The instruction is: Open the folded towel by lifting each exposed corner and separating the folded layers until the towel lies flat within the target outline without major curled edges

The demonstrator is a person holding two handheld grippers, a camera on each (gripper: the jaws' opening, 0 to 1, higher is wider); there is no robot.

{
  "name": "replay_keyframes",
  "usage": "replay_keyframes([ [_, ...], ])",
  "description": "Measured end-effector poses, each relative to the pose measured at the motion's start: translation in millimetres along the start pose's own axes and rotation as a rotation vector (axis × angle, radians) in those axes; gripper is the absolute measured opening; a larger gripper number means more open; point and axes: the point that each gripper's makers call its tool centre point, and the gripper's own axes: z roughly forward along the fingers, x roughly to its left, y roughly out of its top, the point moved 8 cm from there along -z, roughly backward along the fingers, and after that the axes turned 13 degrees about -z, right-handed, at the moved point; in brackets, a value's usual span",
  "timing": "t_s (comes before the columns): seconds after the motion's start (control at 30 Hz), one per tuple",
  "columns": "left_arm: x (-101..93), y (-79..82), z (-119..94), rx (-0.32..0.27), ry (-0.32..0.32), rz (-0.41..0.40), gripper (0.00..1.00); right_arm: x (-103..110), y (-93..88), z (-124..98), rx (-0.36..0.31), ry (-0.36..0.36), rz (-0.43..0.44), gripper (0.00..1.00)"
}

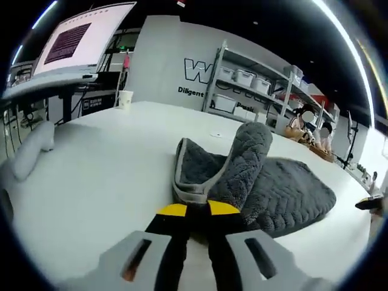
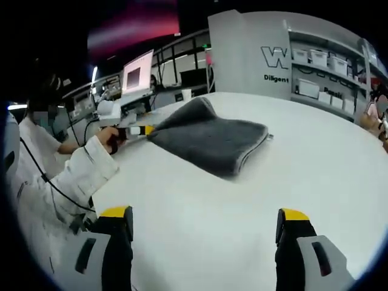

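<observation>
A grey quilted towel [image 1: 285,191] lies folded on the white table [image 1: 109,163]. In the left gripper view my left gripper [image 1: 198,210] is shut on the towel's near pale-hemmed edge, and one fold stands up in a hump [image 1: 248,151] just past the yellow tips. In the right gripper view the same towel [image 2: 212,139] lies further off, its left corner raised where the left gripper [image 2: 132,130] holds it in a white-sleeved hand [image 2: 109,140]. My right gripper [image 2: 204,213] is open, jaws wide apart above bare table [image 2: 200,242], well short of the towel.
A paper cup [image 1: 125,99] stands at the table's far edge. Behind it are a desk with a monitor [image 1: 85,36] and shelves of white bins [image 1: 254,82]. A pale roll [image 1: 33,148] lies at the left. A person in white [image 2: 54,176] sits beside the table.
</observation>
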Motion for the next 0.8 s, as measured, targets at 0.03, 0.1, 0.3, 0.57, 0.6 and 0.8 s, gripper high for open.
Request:
replay_keyframes([
  [0.03, 0.3, 0.4, -2, -0.005, -0.005, -0.005, 0.11, 0, 0.2, 0, 0.0, -0.001, 0.0, 0.98],
  [0.1, 0.4, 2.3, -4, -0.012, -0.011, -0.012, 0.14, 0, 0.8, 0, 0.0, -0.001, 0.0, 0.98],
  [0.3, -4.3, 16.4, -14, -0.044, -0.051, -0.023, 0.32, 1, 3.8, 3, 0.003, 0.006, -0.011, 0.98],
  [0.57, -11.4, 32.9, -32, -0.064, -0.11, -0.055, 0.55, 3, 6.1, 4, 0.002, 0.013, -0.019, 0.98],
  [0.6, -12.0, 33.7, -33, -0.062, -0.108, -0.056, 0.58, 3, 6.2, 4, 0.003, 0.013, -0.02, 0.98],
  [0.8, -9.7, 35.4, -45, -0.035, -0.077, -0.052, 0.78, 6, 6.5, 4, 0.003, 0.018, -0.024, 0.98],
])
